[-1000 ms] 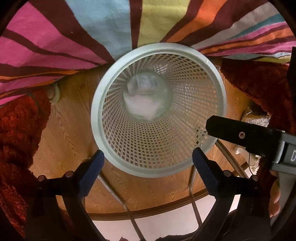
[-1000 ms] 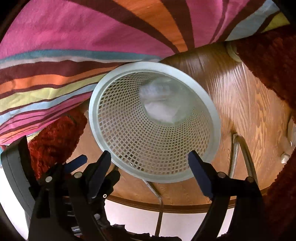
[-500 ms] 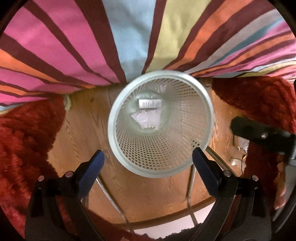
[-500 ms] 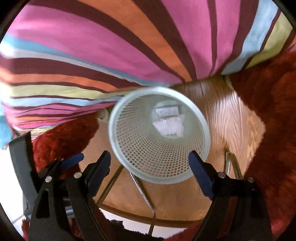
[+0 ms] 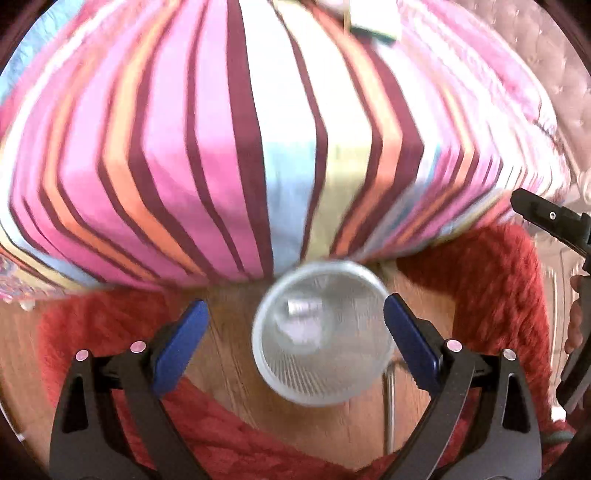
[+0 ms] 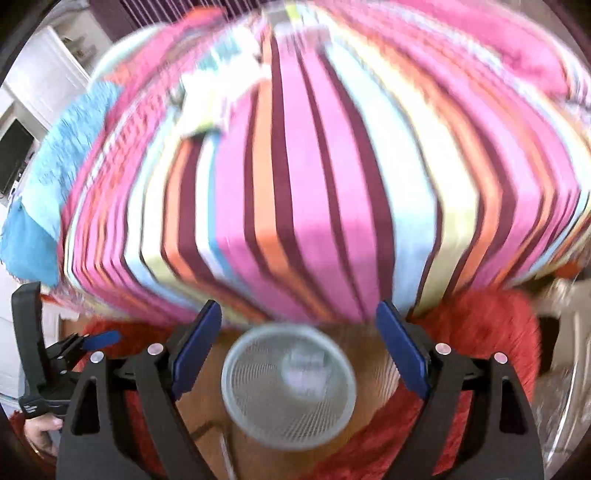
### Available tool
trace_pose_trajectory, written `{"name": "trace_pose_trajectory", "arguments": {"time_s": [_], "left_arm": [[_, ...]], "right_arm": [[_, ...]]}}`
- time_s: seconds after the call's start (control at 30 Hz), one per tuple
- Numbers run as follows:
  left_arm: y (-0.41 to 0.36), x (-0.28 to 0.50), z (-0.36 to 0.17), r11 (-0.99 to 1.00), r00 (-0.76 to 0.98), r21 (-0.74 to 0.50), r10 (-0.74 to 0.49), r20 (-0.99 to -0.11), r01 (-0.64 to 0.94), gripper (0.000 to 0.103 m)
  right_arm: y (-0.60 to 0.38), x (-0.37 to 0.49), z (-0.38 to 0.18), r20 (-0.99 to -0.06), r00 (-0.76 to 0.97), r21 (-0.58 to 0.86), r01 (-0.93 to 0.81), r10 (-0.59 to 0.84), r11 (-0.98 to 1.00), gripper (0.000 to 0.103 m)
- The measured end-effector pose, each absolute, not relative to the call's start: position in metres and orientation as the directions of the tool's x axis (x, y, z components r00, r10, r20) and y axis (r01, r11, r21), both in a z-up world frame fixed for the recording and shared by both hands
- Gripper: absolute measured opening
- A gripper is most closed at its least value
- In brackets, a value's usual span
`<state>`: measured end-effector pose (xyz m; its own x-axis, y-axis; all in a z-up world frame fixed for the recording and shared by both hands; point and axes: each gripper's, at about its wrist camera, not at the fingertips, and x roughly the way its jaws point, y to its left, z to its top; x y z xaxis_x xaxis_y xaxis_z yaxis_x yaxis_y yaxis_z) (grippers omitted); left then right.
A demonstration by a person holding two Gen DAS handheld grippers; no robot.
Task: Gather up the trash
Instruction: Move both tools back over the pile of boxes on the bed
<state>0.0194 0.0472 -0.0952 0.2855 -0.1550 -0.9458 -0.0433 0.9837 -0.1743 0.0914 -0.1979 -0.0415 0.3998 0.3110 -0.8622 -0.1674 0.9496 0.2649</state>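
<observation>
A white mesh waste basket (image 5: 325, 384) stands on the wood floor at the foot of a striped bed, far below both grippers. Pale crumpled trash (image 5: 303, 326) lies at its bottom. My left gripper (image 5: 293, 302) hangs high above it, open, with nothing between its blue pads. My right gripper (image 6: 298, 306) is open and empty too, above the same basket (image 6: 280, 417) and its trash (image 6: 303, 369). On top of the bed lie blurred white and yellow scraps (image 6: 207, 99), seen also as scraps (image 5: 373, 22) at the far edge.
The bed's striped cover (image 5: 258, 147) fills the upper half of both views. A red shaggy rug (image 5: 480, 288) flanks the basket on the wood floor (image 5: 229, 332). A blue towel (image 6: 55, 177) lies at the bed's left. A metal frame (image 5: 388, 406) runs beside the basket.
Both grippers have risen and tipped upward. The basket has shrunk and slid lower in both views, and the bed's top with its scraps has come into sight. Jaws stay open.
</observation>
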Motion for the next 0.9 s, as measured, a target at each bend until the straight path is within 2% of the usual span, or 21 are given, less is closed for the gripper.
{"name": "trace_pose_trajectory", "arguments": {"time_s": [0.13,0.43,0.73,0.9], "left_arm": [[0.052,0.037,-0.066,0.981,0.379,-0.186,-0.152,-0.913,-0.052,0.093],[0.064,0.102,-0.024,0.981,0.497,-0.191,-0.148,-0.855,-0.037,0.093],[0.085,0.164,-0.011,0.964,0.558,-0.262,-0.19,-0.808,-0.05,0.093],[0.091,0.194,-0.009,0.956,0.568,-0.293,-0.237,-0.788,-0.006,0.093]], "right_arm": [[-0.189,0.1,-0.017,-0.805,0.501,0.241,-0.211,0.316,0.947,0.082],[-0.145,0.118,-0.006,-0.76,0.565,0.18,-0.293,0.322,0.939,0.081],[-0.115,0.142,0.002,-0.728,0.612,0.114,-0.336,0.309,0.935,0.081],[-0.1,0.151,-0.002,-0.714,0.63,0.09,-0.35,0.305,0.932,0.081]]}}
